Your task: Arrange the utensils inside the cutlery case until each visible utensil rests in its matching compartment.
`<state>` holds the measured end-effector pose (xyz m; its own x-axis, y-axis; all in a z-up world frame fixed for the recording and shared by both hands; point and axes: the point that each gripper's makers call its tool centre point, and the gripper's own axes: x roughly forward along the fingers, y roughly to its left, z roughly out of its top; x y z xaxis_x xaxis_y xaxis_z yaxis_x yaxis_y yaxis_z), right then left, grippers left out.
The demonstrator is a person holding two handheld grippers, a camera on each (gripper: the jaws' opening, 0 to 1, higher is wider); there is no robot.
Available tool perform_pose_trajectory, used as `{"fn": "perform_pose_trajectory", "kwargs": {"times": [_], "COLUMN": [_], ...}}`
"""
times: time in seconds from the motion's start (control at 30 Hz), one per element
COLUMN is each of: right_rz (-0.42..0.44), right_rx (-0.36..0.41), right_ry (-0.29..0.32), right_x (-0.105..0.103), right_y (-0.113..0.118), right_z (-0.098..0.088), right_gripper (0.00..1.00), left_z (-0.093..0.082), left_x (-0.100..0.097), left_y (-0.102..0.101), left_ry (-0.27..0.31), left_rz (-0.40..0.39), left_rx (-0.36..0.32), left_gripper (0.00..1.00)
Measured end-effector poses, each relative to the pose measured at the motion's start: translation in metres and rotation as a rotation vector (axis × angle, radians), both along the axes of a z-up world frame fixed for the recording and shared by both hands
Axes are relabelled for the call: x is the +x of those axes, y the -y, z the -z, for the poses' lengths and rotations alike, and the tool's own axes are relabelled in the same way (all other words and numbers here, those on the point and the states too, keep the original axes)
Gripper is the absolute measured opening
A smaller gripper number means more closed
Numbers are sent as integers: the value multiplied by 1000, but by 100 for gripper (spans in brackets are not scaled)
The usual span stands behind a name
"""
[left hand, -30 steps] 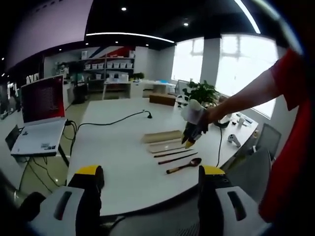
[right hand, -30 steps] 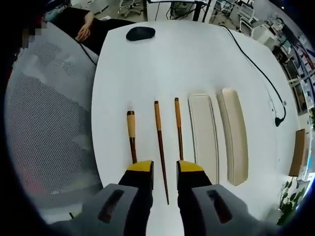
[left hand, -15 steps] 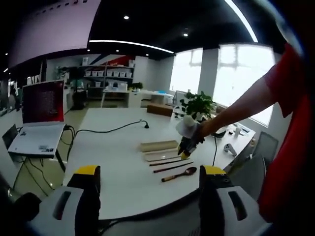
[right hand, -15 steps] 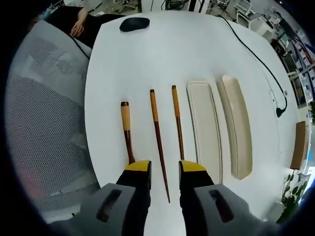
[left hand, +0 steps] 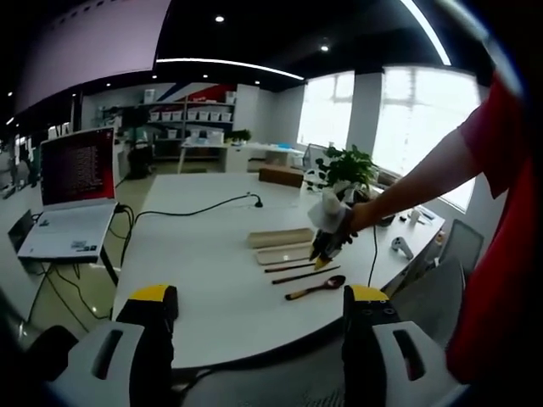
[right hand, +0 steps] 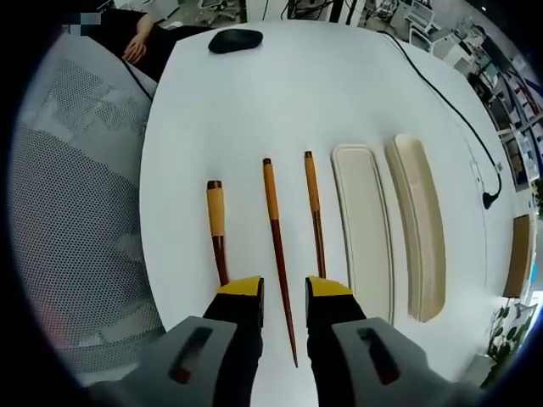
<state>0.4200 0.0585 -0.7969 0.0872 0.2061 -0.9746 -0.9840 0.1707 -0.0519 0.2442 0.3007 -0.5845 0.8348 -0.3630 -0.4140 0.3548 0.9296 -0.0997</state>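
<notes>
Right gripper view: camera has shifted a bit versus half a second ago, framing slightly different, but the right gripper (right hand: pixel 284 288) is still parked over the middle chopstick (right hand: pixel 277 246) with jaws apart, one each side of the shaft, nothing clamped. Utensils themselves haven't moved: spoon (right hand: pixel 217 233), middle chopstick and second chopstick (right hand: pixel 315 212) all lie in a row on the white table (right hand: pixel 280 93), with the cutlery case tray (right hand: pixel 363 229) and its lid (right hand: pixel 420 225) side by side just beyond the second chopstick, both empty. So no progress on the task yet; my read is the first pick is being lined up and the jaws need to come down and close on the chopstick. Left gripper view: left gripper (left hand: pixel 254 298) held high and well back from the table edge, jaws wide apart, holding nothing, and it has barely changed. From there the right gripper (left hand: pixel 327 248) sits just over the utensil row. Around: black mouse (right hand: pixel 235 39) at the far end, black cable (right hand: pixel 441 102) trailing past the lid, laptop (left hand: pixel 72 191), potted plant (left hand: pixel 349 163), mesh chair (right hand: pixel 72 212) beside the table. Nothing sits between the utensils and the tray; the cable is well apart from the path.
</notes>
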Motion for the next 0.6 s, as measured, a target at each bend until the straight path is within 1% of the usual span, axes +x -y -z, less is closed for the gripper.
{"fn": "perform_pose_trajectory", "kwargs": {"times": [0.17,0.27,0.4,0.5,0.6], "right_rz": [-13,-25,-45,-47,-56], "right_rx": [0,0,-9,-15,-11], "right_ry": [0,-1,-1,4,-4], "right_x": [2,1,3,6,5], "right_y": [-3,-7,-11,-12,-14], "right_z": [5,8,12,13,14], "right_gripper": [16,16,14,12,13], "left_z": [2,4,4,5,8], "left_x": [1,0,-2,-4,-6], "left_y": [-3,-3,-5,-6,-8], "left_ry": [-14,-24,-25,-31,-36], "left_rz": [-12,-11,-28,-38,-49], "left_rx": [-5,9,5,5,8], "left_gripper": [83,83,83,83,83]}}
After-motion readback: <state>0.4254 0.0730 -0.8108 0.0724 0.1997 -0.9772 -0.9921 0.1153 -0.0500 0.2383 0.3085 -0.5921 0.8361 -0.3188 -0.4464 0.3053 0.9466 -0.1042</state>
